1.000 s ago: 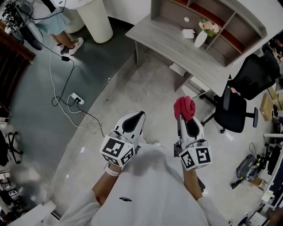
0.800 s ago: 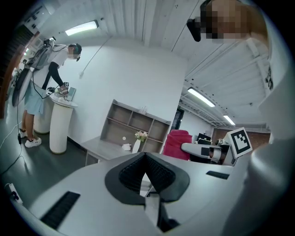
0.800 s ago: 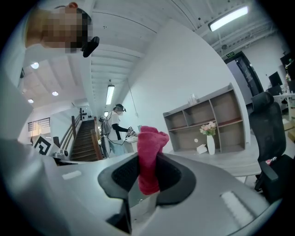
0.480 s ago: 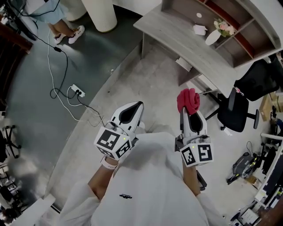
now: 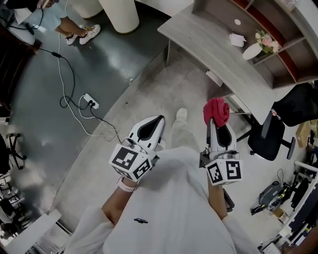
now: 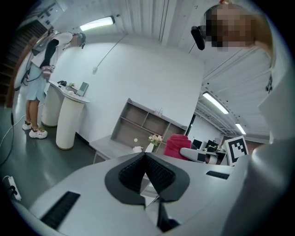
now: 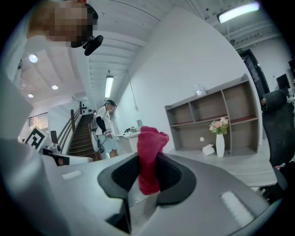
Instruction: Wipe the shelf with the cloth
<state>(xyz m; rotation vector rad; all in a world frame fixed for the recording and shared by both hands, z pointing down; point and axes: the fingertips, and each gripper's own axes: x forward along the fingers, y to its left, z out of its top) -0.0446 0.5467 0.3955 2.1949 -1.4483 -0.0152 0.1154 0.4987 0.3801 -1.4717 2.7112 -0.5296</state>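
Observation:
My right gripper (image 5: 216, 118) is shut on a bunched red cloth (image 5: 217, 110), which sticks up between the jaws in the right gripper view (image 7: 150, 154). My left gripper (image 5: 157, 120) is held level beside it, shut, with nothing between its jaws (image 6: 144, 156). The grey shelf unit (image 5: 271, 27) with red-edged compartments stands on a grey desk (image 5: 213, 42) ahead to the right, well beyond both grippers. In the right gripper view the shelf (image 7: 216, 117) shows its open compartments. The red cloth (image 6: 176, 145) also appears at the right of the left gripper view.
A white vase of flowers (image 5: 257, 47) and a small white object (image 5: 237, 39) sit on the desk. A black office chair (image 5: 280, 130) stands right of me. A power strip and cables (image 5: 89, 102) lie on the floor left. Another person (image 7: 104, 129) stands by a white pillar (image 5: 119, 12).
I have walked closer to the desk; it and the shelf shifted up and right in the head view. Both grippers keep their pose, and the red cloth stays clamped in the right one.

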